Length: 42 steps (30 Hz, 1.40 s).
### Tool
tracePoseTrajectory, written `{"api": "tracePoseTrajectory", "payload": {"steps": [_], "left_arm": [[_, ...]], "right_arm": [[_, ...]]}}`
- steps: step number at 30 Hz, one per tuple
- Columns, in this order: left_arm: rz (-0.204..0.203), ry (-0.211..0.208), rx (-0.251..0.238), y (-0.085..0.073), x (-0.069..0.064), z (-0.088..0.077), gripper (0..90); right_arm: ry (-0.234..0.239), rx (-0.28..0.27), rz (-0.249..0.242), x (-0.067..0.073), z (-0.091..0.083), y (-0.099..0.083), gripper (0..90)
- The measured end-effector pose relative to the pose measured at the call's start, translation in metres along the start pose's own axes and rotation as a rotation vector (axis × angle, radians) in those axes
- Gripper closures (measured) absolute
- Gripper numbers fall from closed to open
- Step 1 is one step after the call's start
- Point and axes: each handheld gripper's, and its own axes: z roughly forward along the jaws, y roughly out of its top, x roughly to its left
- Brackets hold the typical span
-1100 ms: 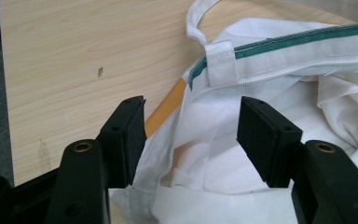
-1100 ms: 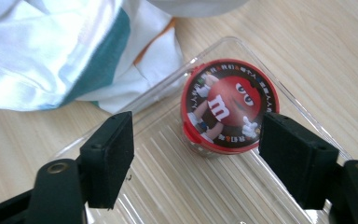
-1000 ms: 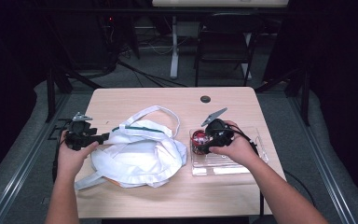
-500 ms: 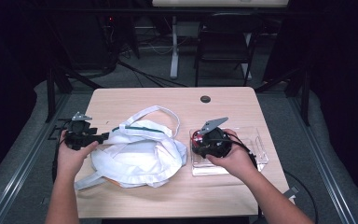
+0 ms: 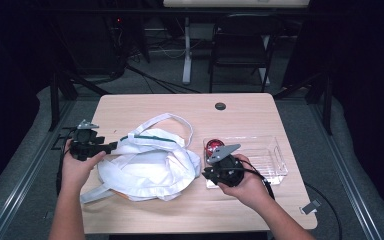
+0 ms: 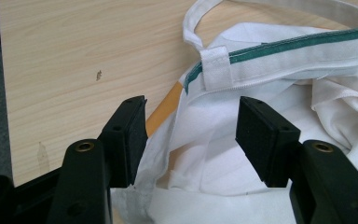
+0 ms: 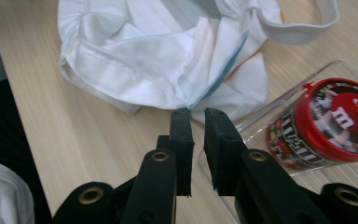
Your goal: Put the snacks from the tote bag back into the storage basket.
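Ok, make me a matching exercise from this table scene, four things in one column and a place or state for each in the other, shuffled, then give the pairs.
Column one:
1. white cloth bag
2. red-lidded candy tub
3. left claw
4. right claw

Column two:
A. lying in the clear plastic tray
B. jaws nearly together, nothing between them
C. crumpled in the middle of the table
D. jaws wide apart, with bag cloth between them

Pairs: 1-C, 2-A, 3-D, 4-B
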Motion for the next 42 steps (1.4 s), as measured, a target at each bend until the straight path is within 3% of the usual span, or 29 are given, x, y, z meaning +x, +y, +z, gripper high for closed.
{"api": "tracePoseTrajectory", "payload": {"steps": [12,26,39,42], "left_arm": [[0.002,0.001,-0.001,0.0,0.0,0.0,43.1],[0.001,0.002,0.007,0.0,-0.002,0.001,43.0],[0.004,0.009,-0.002,-0.001,-0.002,0.002,43.1],[0.003,0.005,0.003,0.0,-0.002,0.001,43.0]], "right_arm": [[0.018,-0.01,-0.007,0.023,0.012,-0.021,80.6],[0.039,0.002,0.004,0.029,0.028,-0.046,79.3],[0.052,0.003,0.007,0.033,0.039,-0.056,77.7],[0.036,0.002,-0.005,0.034,0.039,-0.058,77.4]]}}
